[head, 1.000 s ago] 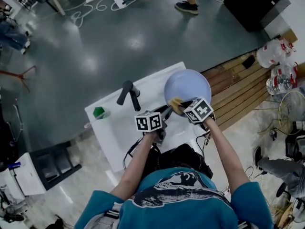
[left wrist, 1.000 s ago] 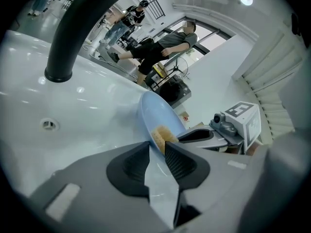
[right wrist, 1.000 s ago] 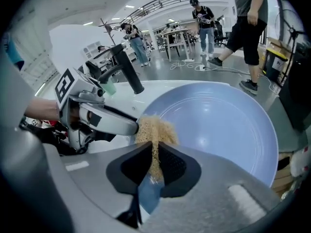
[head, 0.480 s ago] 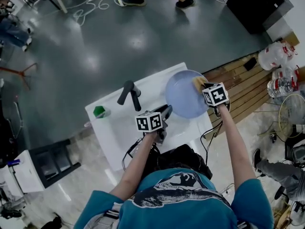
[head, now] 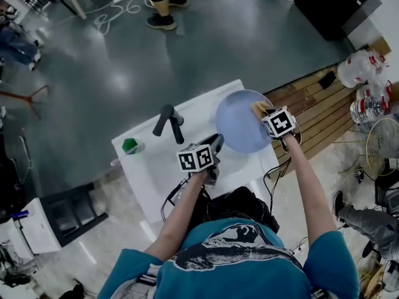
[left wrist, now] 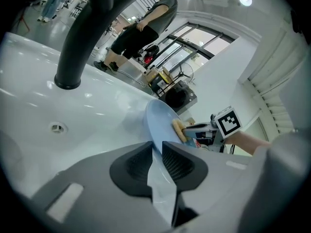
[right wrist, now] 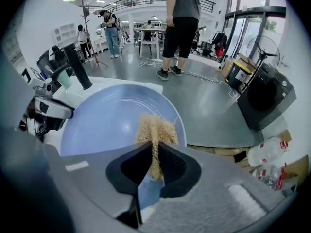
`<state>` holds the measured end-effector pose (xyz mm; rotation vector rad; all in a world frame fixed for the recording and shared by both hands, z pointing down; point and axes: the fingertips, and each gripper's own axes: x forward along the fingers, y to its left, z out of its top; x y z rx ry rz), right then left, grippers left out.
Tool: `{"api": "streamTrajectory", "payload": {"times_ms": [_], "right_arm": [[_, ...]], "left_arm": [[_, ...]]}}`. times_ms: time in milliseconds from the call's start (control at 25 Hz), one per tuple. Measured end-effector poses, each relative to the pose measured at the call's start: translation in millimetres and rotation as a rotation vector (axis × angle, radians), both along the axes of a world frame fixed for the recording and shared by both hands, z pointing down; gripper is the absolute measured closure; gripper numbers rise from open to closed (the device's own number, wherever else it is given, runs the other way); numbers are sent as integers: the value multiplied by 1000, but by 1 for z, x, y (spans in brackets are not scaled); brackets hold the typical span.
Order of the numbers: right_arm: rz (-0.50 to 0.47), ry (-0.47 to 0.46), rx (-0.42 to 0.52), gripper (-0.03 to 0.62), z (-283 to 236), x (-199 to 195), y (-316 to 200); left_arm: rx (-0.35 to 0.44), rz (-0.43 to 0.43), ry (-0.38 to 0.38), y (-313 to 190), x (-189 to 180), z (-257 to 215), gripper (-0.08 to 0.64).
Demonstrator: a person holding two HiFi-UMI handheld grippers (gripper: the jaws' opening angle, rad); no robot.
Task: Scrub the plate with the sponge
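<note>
**Head view.** The pale blue plate (head: pixel 240 126) hangs tilted above the white counter (head: pixel 149 173), just right of the black faucet (head: pixel 169 122). The left gripper (head: pixel 216 144) has it at the near left rim. The right gripper (head: pixel 264 111) comes in over the plate's right side with the yellow sponge (head: pixel 258 108) on the plate's face. A small green thing (head: pixel 130 146) sits well apart, at the counter's left edge.

**Left gripper view.** The jaws are closing on the plate's rim. The rim runs edge-on between the two pads, and both pads touch it. The plate stands nearly on edge over the sink (left wrist: pixel 58 106), and the sponge presses on its far face.

**Right gripper view.** The jaws are clamped on the sponge. It is squashed thin between the pads and fans out past the tips, where it rests on the plate's upper right part, close to the rim.

**Handling.** The plate looks stiff and smooth. It is probably slick once wet, and it would likely chip or break if it fell into the sink. It is held only by a thin strip of rim, so every push of the sponge far from that grip will tend to twist it. A deep, firm bite on the rim seems wise, with light strokes that get firmer nearer the held side. The sponge is soft, light and springy. Gripping it at its back half, as here, leaves the front free to flatten on the plate.
</note>
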<state>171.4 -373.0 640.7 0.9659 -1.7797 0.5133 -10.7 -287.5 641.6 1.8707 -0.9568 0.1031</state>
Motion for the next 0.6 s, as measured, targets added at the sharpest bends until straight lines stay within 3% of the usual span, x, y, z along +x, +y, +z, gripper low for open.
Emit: {"api": "streamTrajectory", "payload": {"times_ms": [400,600], "right_arm": [[-13,-27,-24,554,5,-7,51],[-69,-75,-56,554,5,-27,84]], "left_arm": [[-2,-54,-7,-2,-7,-1,499],[-13,-79,6,-3,-7,-1,502]]}}
